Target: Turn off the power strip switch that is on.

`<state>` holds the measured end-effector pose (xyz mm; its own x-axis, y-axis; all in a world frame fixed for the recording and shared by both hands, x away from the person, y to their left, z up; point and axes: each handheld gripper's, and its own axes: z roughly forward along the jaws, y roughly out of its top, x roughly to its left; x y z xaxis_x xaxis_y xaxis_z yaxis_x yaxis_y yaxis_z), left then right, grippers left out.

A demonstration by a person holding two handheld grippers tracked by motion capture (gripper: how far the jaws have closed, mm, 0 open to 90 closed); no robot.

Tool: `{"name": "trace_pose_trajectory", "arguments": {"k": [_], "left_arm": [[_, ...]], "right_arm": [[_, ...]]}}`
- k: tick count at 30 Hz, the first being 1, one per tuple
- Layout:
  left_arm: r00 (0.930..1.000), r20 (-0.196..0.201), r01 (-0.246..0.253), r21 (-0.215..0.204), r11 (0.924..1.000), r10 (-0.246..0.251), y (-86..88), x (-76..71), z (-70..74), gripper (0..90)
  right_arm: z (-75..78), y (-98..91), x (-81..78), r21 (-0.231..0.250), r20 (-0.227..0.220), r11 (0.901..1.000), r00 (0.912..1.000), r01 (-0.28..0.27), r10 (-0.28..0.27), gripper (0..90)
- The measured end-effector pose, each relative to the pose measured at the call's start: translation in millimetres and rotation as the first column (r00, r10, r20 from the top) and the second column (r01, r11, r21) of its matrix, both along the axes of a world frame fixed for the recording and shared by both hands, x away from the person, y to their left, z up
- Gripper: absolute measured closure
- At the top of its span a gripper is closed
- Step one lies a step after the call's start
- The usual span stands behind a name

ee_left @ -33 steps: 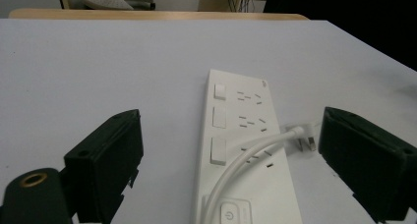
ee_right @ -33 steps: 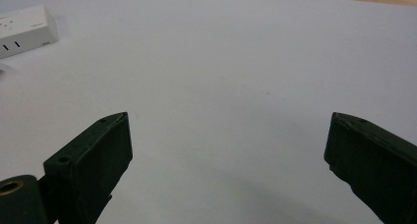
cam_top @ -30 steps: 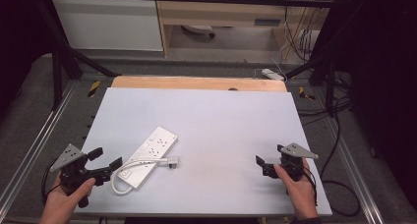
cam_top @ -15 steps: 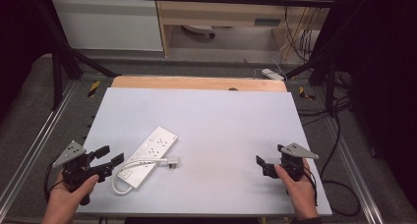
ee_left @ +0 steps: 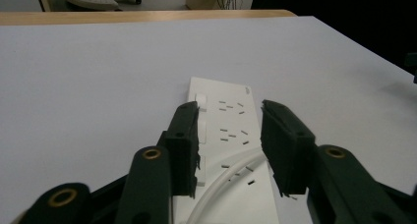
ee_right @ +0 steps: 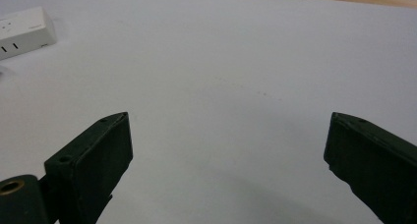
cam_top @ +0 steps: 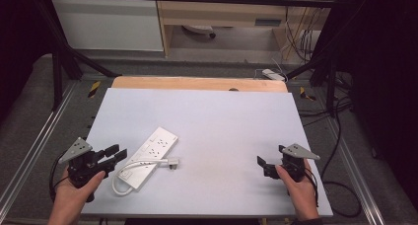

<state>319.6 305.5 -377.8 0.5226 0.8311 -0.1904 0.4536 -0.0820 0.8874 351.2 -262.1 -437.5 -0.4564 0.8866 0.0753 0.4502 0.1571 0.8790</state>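
- Left gripper [cam_top: 117, 155]: held in the person's left hand [cam_top: 79, 185] at the near left corner of the table [cam_top: 236, 116], with its black jaws pointed toward the power strip. The jaws have just been closing; in the left gripper view [ee_left: 228, 145] a gap is seen between them, and nothing is clamped.
- Power strip [cam_top: 150, 156]: a white bar laid flat and slantwise on the pale table top, just beside the left gripper's jaw tips. Its white cord [cam_top: 135, 168] is looped along its near edge and ends in a plug [cam_top: 171, 162] lying on the table just to its right. In the left gripper view the strip [ee_left: 228, 121] is seen lying beyond and below the jaws.
- Right gripper [cam_top: 262, 164]: held in the person's right hand [cam_top: 298, 185] at the near right of the table, well apart from the strip. In the right gripper view [ee_right: 228, 150] the jaws are spread wide over bare table top, with nothing between them.
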Motion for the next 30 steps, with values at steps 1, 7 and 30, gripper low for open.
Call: {"name": "trace_pose_trajectory", "arguments": {"k": [1,7,30], "left_arm": [[1.0000,0.000,0.000,0.000,1.0000,0.000,0.0,0.0,0.0,62.2],[1.0000,-0.001,0.005,-0.005,1.0000,-0.005,0.7,2.9,1.6,69.9],[0.9996,0.020,0.020,-0.009,0.9998,-0.020,1.2,14.4,16.5,89.7]], "right_arm": [[0.0,0.0,0.1,0.000,0.001,1.0000,1.0000,-0.001,0.001,4.7],[0.1,-0.4,0.0,-0.002,0.004,1.0000,1.0000,0.002,-0.002,4.7],[0.6,-1.1,-0.2,-0.004,0.008,1.0000,1.0000,0.005,-0.005,4.3]]}}
